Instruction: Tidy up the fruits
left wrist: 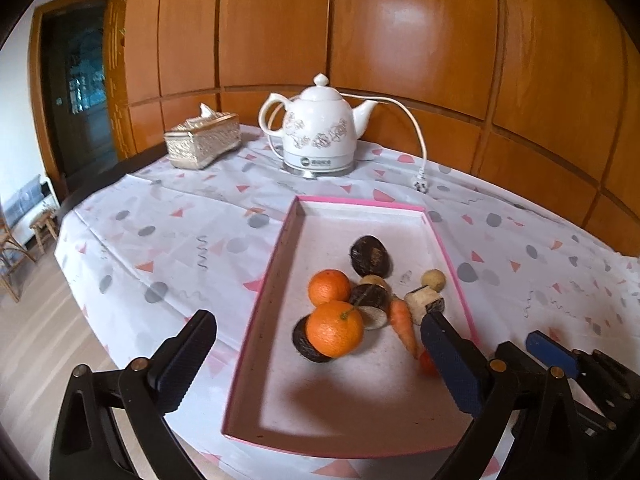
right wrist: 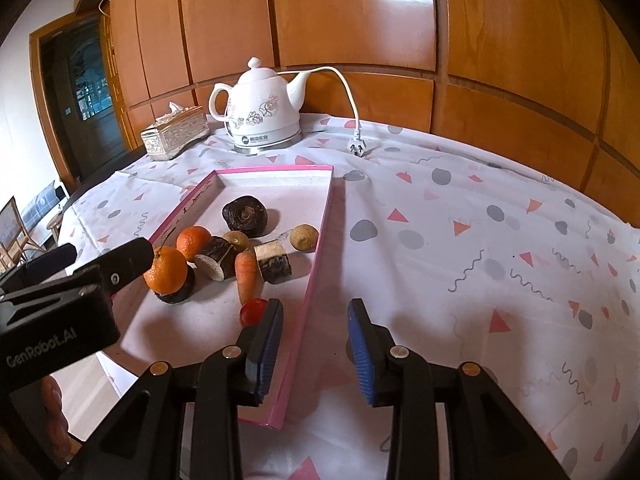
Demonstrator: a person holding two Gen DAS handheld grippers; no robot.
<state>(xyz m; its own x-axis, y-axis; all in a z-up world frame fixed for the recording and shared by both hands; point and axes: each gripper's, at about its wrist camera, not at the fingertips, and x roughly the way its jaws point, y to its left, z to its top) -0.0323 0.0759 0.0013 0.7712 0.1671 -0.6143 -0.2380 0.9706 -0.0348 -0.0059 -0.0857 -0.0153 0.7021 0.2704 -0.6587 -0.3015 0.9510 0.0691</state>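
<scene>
Task items: 2 oranges (left wrist: 329,287), 1 carrot (left wrist: 403,326), 1 small red fruit (right wrist: 253,311), several dark and pale cut pieces, all inside the pink tray (left wrist: 256,320).
Tray position: flat on the surface (right wrist: 460,240), long axis running away from both cameras toward the kettle (left wrist: 318,136).
Left tongs (left wrist: 320,360): spread to the widest, nothing between the pads; aimed down into the tray, straddling its near left part.
Right tongs (right wrist: 316,350): partly spread, nothing pinched; left pad over the tray floor, right pad over bare cloth, the tray's right wall passing between them.
Nearest item, left tongs: front orange (left wrist: 335,334), resting on a dark disc, straight ahead and centred in the gap.
Nearest item, right tongs: small red fruit, touching or just beside the tip of the left pad, outside the gap; contact cannot be told.
Carrot axis: roughly lengthwise with the tray, thin end toward the cameras, next to the red fruit.
Key relation: the heap lies ahead and to the left of the right tongs, dead ahead of the left tongs.
Judgement: left hand better placed for the front orange; right hand nearer to the red fruit and carrot.
Risk: front orange perched, likely to roll off the disc if nudged.
</scene>
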